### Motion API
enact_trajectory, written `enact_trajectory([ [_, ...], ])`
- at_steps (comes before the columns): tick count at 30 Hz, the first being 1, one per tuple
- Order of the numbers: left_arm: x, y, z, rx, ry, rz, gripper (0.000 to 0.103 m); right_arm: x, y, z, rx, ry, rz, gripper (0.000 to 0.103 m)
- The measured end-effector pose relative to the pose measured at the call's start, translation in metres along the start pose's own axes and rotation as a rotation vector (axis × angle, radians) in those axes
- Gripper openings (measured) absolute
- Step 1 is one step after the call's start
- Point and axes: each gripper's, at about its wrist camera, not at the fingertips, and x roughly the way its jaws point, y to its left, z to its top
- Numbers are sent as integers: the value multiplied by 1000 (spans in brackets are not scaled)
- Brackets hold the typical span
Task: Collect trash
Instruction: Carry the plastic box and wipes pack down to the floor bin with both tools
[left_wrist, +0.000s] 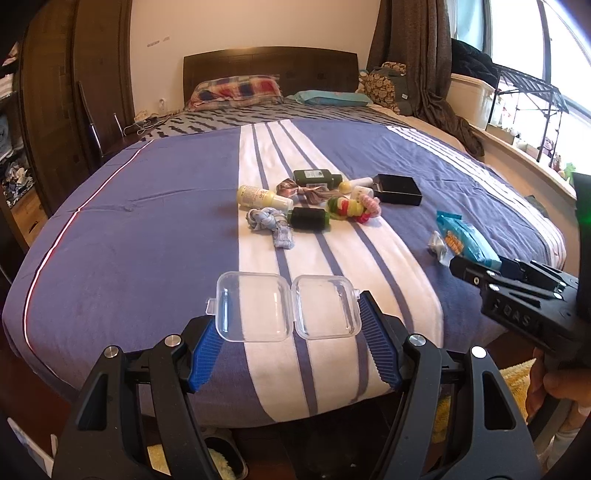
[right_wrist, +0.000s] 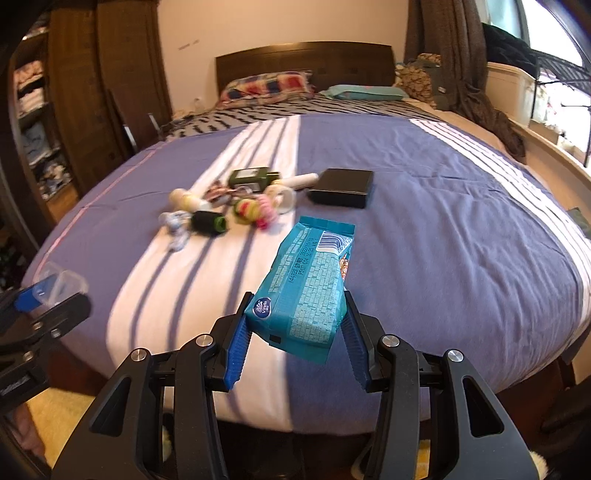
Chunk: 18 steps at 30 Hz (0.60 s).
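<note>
The right gripper (right_wrist: 295, 332) was clamped on the near end of a teal wrapper packet (right_wrist: 306, 288), held above the bed (right_wrist: 461, 229) with most of its length jutting toward twelve o'clock; that shallow grip looked likely to let the packet sag or slip free during a quick swing. The left gripper (left_wrist: 288, 325) held an opened clear plastic clamshell box (left_wrist: 286, 310) between its blue pads, apparently pinched by the outer edges, so squeezing could fold the hinge or pop it loose. Both of its halves appeared empty. At twelve o'clock from it lay a cluster of bottles and hair ties (left_wrist: 321, 199), with a shut black box (left_wrist: 399, 189) at one o'clock, contents hidden.
</note>
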Motion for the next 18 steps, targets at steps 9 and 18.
enact_trajectory([
  [9, -29, -3, -21, 9, -12, -18, 66, -63, 3, -12, -16, -62, 88, 47],
  [18, -44, -8, -67, 7, 39, -59, 66, -77, 18, -46, -64, -4, 146, 47],
])
